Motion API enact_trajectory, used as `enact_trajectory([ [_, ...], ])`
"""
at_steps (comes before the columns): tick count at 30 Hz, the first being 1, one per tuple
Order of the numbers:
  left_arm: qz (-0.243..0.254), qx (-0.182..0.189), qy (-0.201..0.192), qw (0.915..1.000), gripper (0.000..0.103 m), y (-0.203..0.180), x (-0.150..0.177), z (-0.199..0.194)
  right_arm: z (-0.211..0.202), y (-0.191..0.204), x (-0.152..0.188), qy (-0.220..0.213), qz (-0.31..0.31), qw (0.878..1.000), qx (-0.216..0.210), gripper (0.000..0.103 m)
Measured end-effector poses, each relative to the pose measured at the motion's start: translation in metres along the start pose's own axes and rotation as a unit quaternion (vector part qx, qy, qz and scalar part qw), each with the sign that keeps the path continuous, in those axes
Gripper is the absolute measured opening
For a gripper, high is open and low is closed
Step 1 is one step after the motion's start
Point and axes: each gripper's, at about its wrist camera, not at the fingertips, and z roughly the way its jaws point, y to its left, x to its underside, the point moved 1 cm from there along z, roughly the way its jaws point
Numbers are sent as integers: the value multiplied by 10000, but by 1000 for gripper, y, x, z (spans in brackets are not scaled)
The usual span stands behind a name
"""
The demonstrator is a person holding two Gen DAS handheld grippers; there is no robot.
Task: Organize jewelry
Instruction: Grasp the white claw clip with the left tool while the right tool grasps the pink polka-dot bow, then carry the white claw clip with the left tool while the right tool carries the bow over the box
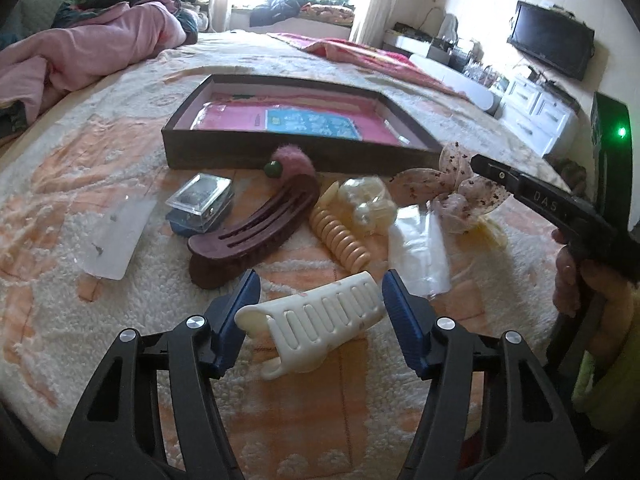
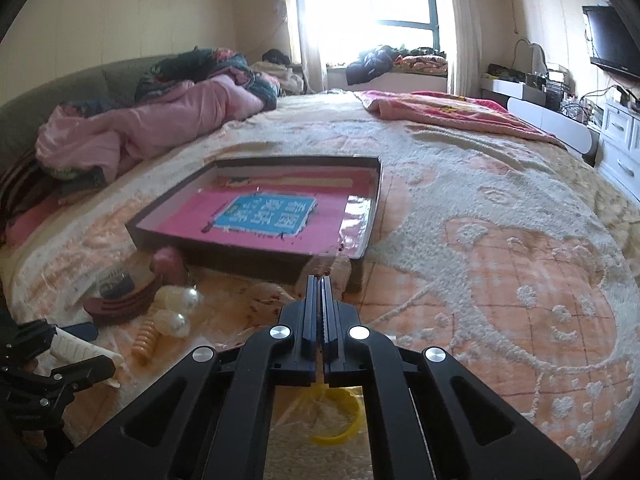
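A shallow brown box (image 1: 224, 152) with a pink lining lies on the bed; it also shows in the right wrist view (image 2: 248, 258). Hair accessories lie in front of it. My left gripper (image 1: 320, 300) is open, its blue pads either side of a white claw clip (image 1: 316, 320). Beyond are a maroon clip (image 1: 256, 232), a tan spiral clip with pearls (image 1: 344, 236) and a small clear case (image 1: 200, 204). My right gripper (image 2: 319, 280) is shut on a pink speckled bow (image 1: 448, 184), lifted just in front of the box's near right corner.
A clear plastic bag (image 1: 420, 248) and a plastic sleeve (image 1: 116, 236) lie on the fleecy bedspread. A yellow ring (image 2: 340, 412) lies under my right gripper. Pink bedding (image 1: 80, 48) is piled far left. A white cabinet (image 1: 532, 108) and a TV (image 1: 552, 40) stand right.
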Motion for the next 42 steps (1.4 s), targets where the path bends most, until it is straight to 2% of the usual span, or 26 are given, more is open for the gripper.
enact_trajectory([
  [6,0,111,-262,9996,54,-3,-19,-11,-13,-14,-10,-283,200,9994,-36,2],
  [11,-199,152,-493,9985,54,9,-47,-12,-19,-23,-18,-407,367,9984,-99,2],
  [12,-229,133,-549,9981,25,13,-52,-12,-20,-26,-20,-418,403,9982,-115,2],
  [13,-244,157,-572,9979,19,15,-57,-12,-20,-28,-22,-434,446,9980,-127,2],
  [16,-457,155,-578,9972,18,26,-70,-7,-19,-33,-28,-433,537,9975,-152,2],
  [18,-518,144,-629,9966,6,33,-79,-3,-18,-35,-33,-437,571,9973,-132,2],
  [19,-480,114,-656,9966,5,34,-81,-2,-17,-36,-35,-440,575,9973,-122,2],
  [20,-447,83,-662,9968,4,36,-85,0,-16,-36,-37,-453,571,9973,-102,2],
  [22,-580,331,-535,9963,4,43,-89,2,-14,-36,-40,-492,545,9973,-63,2],
  [25,-485,332,-448,9973,5,51,-84,-5,-10,-36,-40,-491,542,9973,-83,2],
  [26,-449,367,-359,9977,9,53,-81,-7,-8,-35,-39,-470,531,9974,-96,2],
  [27,-415,398,-282,9979,21,54,-79,-9,-7,-35,-38,-455,526,9975,-104,2],
  [29,-326,273,-104,9990,38,55,-65,-14,-6,-34,-36,-414,531,9976,-146,2],
  [31,-159,186,-18,9997,41,50,-53,-18,-6,-32,-37,-425,528,9975,-182,2],
  [33,-132,202,77,9997,60,44,-42,-19,-7,-31,-40,-457,540,9972,-222,2],
  [36,-54,330,222,9992,75,29,-28,-18,-7,-28,-46,-511,512,9970,-280,2],
  [39,245,162,409,9987,83,8,-16,-11,-9,-23,-55,-595,474,9963,-391,2],
  [42,217,14,499,9985,86,4,-12,-5,-9,-17,-67,-711,400,9952,-545,2],
])
